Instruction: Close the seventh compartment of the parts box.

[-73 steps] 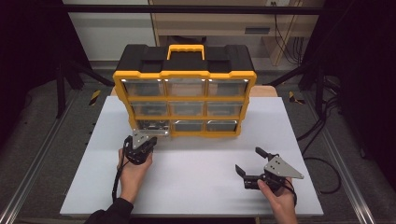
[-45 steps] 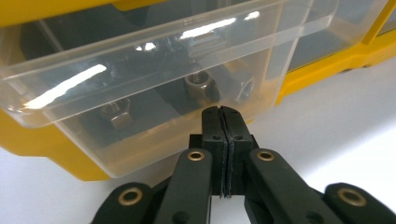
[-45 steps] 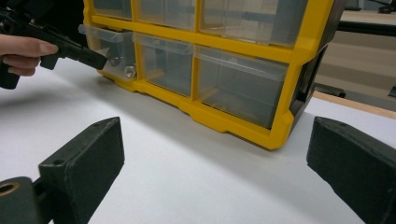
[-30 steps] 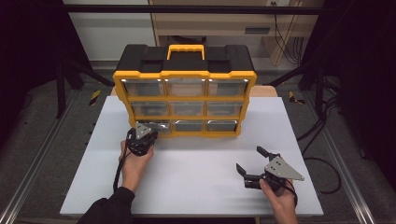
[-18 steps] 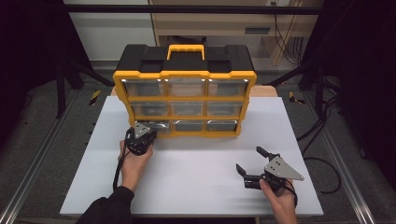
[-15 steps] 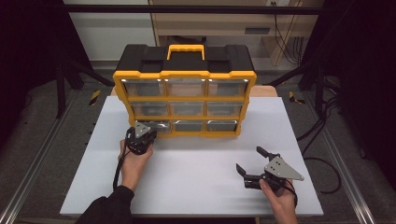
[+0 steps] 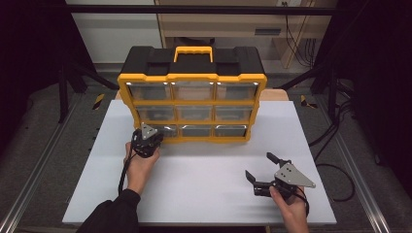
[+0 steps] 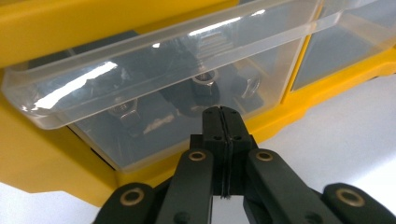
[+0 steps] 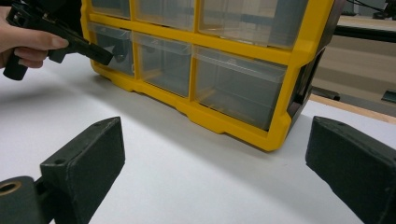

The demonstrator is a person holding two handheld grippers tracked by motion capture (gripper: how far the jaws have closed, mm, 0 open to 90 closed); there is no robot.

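Left gripper view — left gripper [image 8: 223, 112], jaws pressed together, meets the clear plastic drawer [image 8: 154, 60] holding steel nuts [image 8: 204, 80].

The high view looks forward and down from the person's side, with the drawer cabinet [image 7: 192, 94] at 12 o'clock on the table [image 7: 204, 174]. The left gripper view sits very close, facing the cabinet's bottom-left drawer [image 8: 154, 93]. The right gripper view looks low across the table from farther off, sharing that drawer [image 9: 112, 49] at 10 o'clock.
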